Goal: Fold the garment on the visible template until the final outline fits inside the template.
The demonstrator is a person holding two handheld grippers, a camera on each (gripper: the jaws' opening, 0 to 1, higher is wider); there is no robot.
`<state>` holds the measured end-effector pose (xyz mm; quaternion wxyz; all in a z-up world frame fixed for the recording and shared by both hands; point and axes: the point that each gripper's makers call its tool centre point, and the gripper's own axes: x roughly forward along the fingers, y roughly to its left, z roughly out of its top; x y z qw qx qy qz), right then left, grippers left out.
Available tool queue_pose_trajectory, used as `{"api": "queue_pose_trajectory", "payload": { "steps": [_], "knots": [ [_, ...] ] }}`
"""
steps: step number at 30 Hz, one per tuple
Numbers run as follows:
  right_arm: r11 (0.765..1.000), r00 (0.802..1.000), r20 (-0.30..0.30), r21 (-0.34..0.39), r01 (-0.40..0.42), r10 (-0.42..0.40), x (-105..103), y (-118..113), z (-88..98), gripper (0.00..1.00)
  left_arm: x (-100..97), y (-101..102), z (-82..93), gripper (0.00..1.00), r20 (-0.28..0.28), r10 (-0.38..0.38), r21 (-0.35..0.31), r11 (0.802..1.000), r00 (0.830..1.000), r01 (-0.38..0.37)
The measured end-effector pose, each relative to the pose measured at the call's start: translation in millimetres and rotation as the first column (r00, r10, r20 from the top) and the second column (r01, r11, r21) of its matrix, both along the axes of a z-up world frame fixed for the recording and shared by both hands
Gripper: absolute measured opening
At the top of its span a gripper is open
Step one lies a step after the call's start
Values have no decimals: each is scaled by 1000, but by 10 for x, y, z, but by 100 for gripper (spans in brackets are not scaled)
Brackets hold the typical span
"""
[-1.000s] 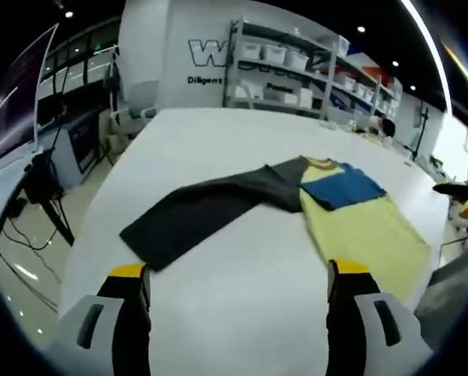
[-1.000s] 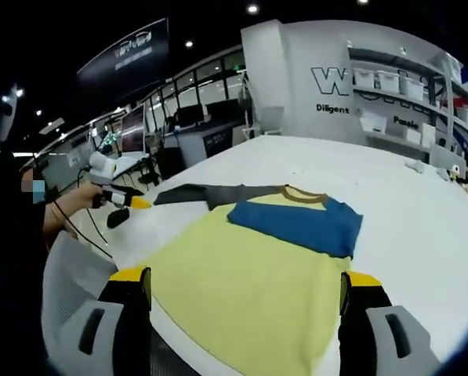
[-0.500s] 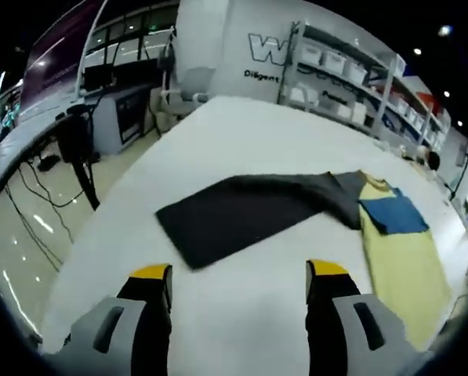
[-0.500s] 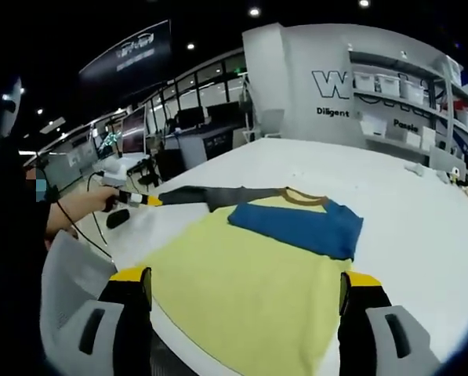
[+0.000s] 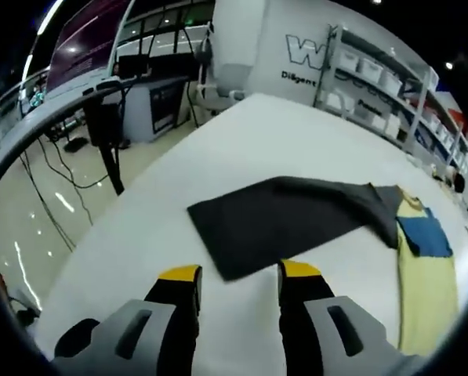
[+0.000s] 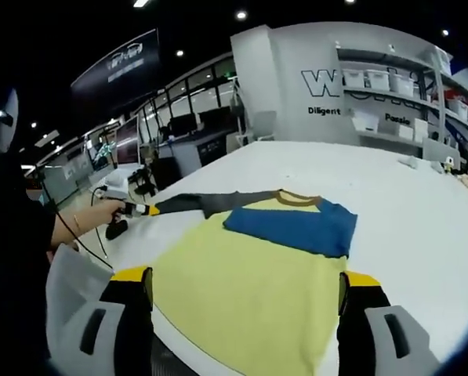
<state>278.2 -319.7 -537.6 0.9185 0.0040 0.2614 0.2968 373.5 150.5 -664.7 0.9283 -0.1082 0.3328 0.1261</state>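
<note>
left gripper (image 5: 232, 274): your jaws are parted, tips at the dark grey sleeve (image 5: 284, 219) end, frame centre.
right gripper (image 6: 245, 280): released, jaws wide apart.
garment: yellow shirt with blue folded sleeve (image 6: 257, 266) flat on white table (image 6: 406, 196), mid-frame.

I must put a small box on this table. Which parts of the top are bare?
The white table is bare beyond the blue sleeve and collar. It is also bare around the dark sleeve, toward the shelves. The yellow shirt body crowds the near edge.
</note>
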Motion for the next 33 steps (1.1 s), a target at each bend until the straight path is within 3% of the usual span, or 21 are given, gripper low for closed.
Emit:
{"api": "queue_pose_trajectory", "payload": {
  "steps": [2, 4, 6, 8, 11, 15, 17, 22, 26, 33],
  "knots": [
    [1000, 1000, 1, 0, -4, 4, -6, 14, 7, 96, 0, 6, -12, 34, -19, -6, 38, 999, 1000, 7],
    [999, 1000, -1, 47, 8, -8, 6, 45, 50, 95, 19, -17, -22, 32, -29, -19, 55, 998, 999, 20],
    [997, 1000, 3, 77, 18, -18, 22, 63, 84, 94, 22, 5, -41, 22, -30, 15, 59, 998, 999, -13],
    [998, 1000, 8, 57, 12, -12, 14, 76, 81, 94, 28, 27, -57, 15, -39, 8, 84, 996, 999, -5],
    [1000, 1000, 13, -11, -4, 4, -9, 60, 37, 94, 35, 36, -47, 14, -32, 24, 78, 997, 999, -21],
    [998, 999, 8, 64, 30, -31, 12, 51, 72, 94, 43, 53, -50, 8, -30, 41, 75, 996, 999, -39],
    [997, 999, 12, 70, 37, -38, 16, 40, 82, 94, 67, 27, -46, 4, -43, 1, 91, 996, 999, 3],
    [998, 999, 14, 51, 41, -42, 9, 14, 77, 94, 60, 47, -31, 4, -88, -36, 115, 992, 995, 46],
    [997, 998, 16, 56, 57, -58, 22, -11, 74, 94, 53, 95, 36, 4, -78, -71, 145, 986, 994, 82],
    [998, 999, 11, 50, 44, -45, 8, 15, 60, 95, 27, 261, 54, 4, -111, -112, 175, 976, 987, 131]
  ]
}}
